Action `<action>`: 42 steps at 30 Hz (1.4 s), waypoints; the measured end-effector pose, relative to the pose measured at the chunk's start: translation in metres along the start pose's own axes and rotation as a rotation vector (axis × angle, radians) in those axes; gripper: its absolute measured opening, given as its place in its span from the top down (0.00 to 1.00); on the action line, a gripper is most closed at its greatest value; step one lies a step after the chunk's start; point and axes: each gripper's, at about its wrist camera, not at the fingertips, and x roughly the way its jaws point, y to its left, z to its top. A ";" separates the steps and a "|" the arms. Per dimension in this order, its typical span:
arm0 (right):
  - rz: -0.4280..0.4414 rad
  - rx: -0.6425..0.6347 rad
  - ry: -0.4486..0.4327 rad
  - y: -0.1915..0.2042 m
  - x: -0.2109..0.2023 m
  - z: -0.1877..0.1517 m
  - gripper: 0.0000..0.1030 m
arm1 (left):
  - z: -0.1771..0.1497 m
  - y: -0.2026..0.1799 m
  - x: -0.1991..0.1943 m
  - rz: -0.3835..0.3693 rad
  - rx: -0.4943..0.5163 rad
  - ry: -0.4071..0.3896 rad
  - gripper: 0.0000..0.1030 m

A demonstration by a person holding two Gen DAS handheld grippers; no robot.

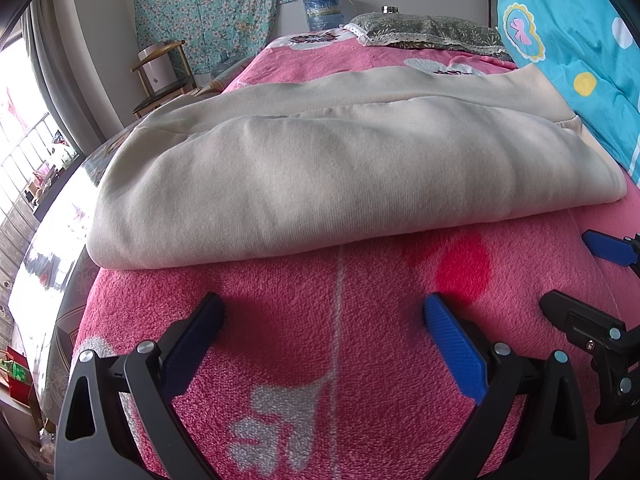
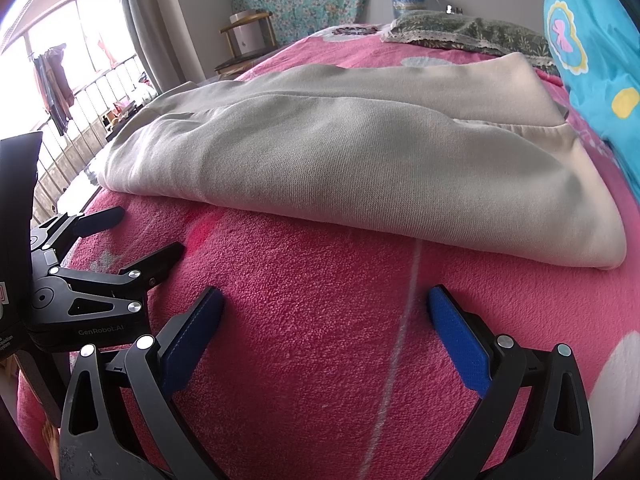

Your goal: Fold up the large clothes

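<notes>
A cream garment [image 1: 320, 172] lies folded into a long flat bundle across the pink blanket [image 1: 280, 320], its folded edge toward me. The same cream garment [image 2: 360, 160] fills the middle of the right wrist view. My left gripper [image 1: 324, 312] hovers just short of that edge, open, nothing between its blue pads. The right gripper [image 2: 326, 306] is likewise open and empty, a short way back from the garment. Each gripper shows in the other's view: the right gripper [image 1: 576, 272] at the right edge, the left gripper [image 2: 148, 232] at the left, both open.
A turquoise patterned quilt [image 1: 580, 60] is bunched along the right. A grey floral pillow [image 1: 428, 32] lies at the far end of the bed. A wooden chair [image 1: 164, 76] stands beside the bed on the left, near a bright window with railings [image 2: 60, 92].
</notes>
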 end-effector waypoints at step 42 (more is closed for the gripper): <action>0.001 0.004 -0.002 -0.002 -0.001 -0.002 0.06 | 0.000 -0.002 -0.002 0.007 0.002 -0.009 0.04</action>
